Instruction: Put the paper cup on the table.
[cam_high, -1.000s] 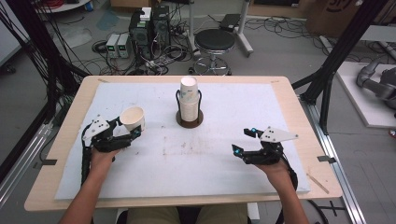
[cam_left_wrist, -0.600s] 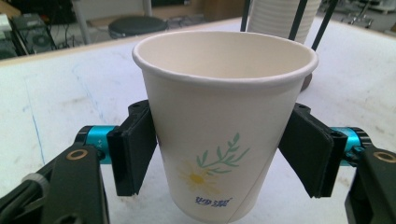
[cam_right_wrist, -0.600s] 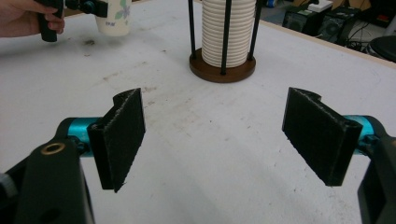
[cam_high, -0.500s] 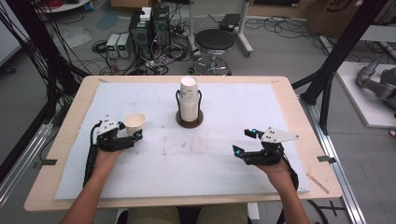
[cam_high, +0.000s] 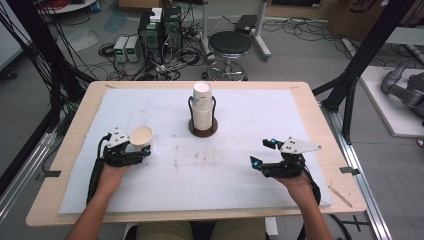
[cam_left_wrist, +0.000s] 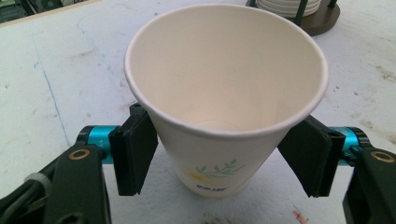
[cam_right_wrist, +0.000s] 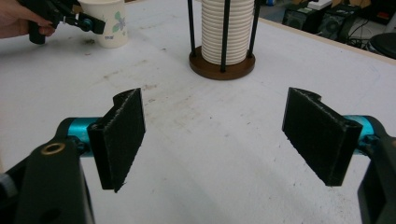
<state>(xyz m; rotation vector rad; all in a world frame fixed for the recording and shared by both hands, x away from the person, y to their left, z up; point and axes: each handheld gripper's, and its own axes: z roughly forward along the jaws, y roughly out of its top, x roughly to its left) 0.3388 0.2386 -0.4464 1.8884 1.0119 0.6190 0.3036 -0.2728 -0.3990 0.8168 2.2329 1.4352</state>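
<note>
I have one paper cup (cam_left_wrist: 224, 107) upright on the worktop (cam_high: 250, 165), pinched in my left tool (cam_high: 131, 151), whose jaws have just been closing. My right tool (cam_right_wrist: 219, 140) hangs spread (empty); the cup stack (cam_high: 202, 107) remains ahead.

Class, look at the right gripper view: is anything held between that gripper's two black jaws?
No. The right gripper has its jaws wide apart with just the white table cover showing between them.

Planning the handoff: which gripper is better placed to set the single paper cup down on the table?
Left. The left gripper already clamps the paper cup; the right gripper sits open, apart.
</note>
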